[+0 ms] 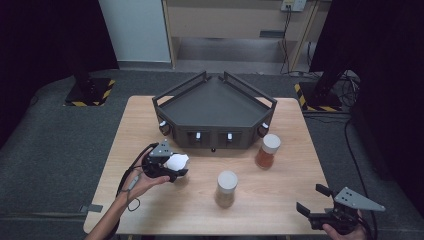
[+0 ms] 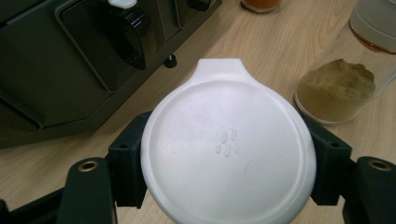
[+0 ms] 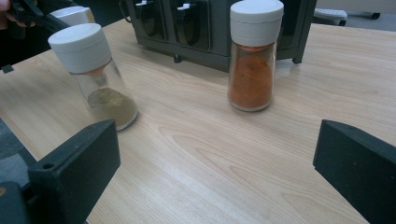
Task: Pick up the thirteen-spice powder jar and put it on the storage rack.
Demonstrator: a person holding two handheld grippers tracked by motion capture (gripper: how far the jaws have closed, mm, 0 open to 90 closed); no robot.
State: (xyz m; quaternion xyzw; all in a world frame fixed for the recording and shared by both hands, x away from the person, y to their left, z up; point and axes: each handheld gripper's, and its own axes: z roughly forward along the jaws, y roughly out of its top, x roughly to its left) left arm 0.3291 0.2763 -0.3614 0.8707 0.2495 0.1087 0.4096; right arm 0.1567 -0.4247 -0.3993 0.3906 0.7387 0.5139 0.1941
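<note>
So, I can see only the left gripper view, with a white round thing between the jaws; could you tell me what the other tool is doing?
Observer: The right tool is open at the table's near right corner, holding nothing.
Operator: Thank you. Does the jar of brownish powder beside me have a lid?
Observer: Yes, the brown-powder jar has a white cap and stands upright.
Operator: And the orange one?
Observer: The orange-powder jar is capped too, standing by the dark rack at its right front corner.
</note>
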